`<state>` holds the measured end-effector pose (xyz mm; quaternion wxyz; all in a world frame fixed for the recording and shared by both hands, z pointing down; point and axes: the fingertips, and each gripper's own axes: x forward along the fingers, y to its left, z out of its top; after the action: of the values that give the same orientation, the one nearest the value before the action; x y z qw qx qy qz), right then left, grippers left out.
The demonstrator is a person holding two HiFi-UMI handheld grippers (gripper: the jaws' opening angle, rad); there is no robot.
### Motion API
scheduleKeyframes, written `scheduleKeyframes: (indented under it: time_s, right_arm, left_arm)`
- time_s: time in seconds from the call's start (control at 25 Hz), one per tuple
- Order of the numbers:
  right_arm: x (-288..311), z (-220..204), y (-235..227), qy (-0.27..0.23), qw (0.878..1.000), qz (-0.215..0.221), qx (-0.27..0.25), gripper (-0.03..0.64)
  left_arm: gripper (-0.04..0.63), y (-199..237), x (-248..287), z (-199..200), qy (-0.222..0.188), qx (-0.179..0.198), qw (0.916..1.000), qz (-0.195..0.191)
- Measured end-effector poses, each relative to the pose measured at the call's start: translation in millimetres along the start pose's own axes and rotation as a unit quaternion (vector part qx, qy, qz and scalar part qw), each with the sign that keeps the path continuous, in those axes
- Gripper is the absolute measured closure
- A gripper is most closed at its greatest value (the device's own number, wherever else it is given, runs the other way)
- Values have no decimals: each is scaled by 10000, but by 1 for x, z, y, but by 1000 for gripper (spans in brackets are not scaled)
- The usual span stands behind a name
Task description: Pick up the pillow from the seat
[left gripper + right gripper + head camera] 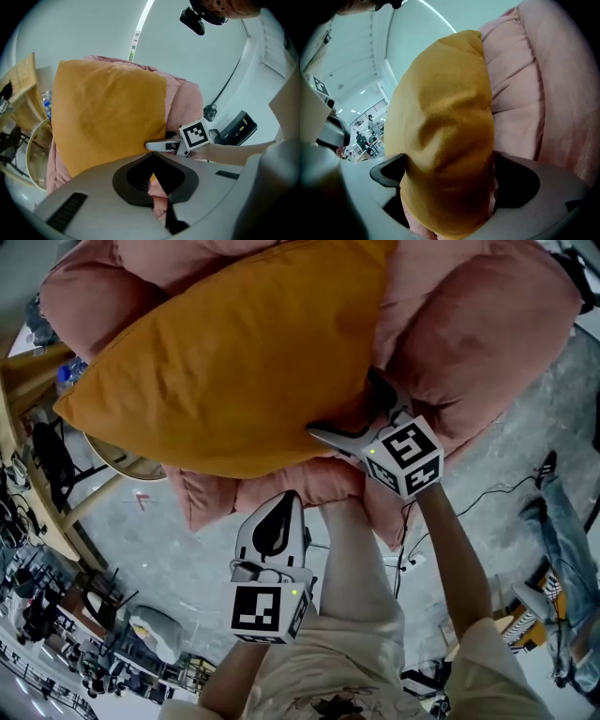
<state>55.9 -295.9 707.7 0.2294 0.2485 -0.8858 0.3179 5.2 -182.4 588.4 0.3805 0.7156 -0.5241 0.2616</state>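
Observation:
An orange pillow [234, 362] [103, 117] [445, 136] leans on a puffy pink seat [478, 324] [185, 103] [525, 84]. At the pillow's lower right corner my right gripper [359, 413] [161, 146] [450, 176] stands wide open. One grey finger lies under the corner, the other above it, and the corner fills the space between the jaws. My left gripper [289, 498] [152, 180] sits lower, at the seat's front edge, with its jaws together and its tip against the pink cushion. I cannot tell whether it pinches the fabric.
Wooden furniture [28, 381] and a round wicker frame [117, 460] stand left of the seat. Cables [487, 493] run over the grey floor on the right, where a person's leg in jeans [562, 512] shows.

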Motion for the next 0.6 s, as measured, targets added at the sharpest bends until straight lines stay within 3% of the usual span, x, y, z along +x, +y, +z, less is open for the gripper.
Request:
scheduleKeyframes:
  time_s: [0.48, 0.6]
  right_arm:
    - [28, -3, 18, 346, 9991, 229, -86, 46]
    - [26, 2, 31, 363, 9989, 274, -116, 182]
  left_arm:
    - [592, 6, 0, 2, -50, 35, 9999, 103]
    - [592, 6, -5, 4, -49, -7, 9999, 119]
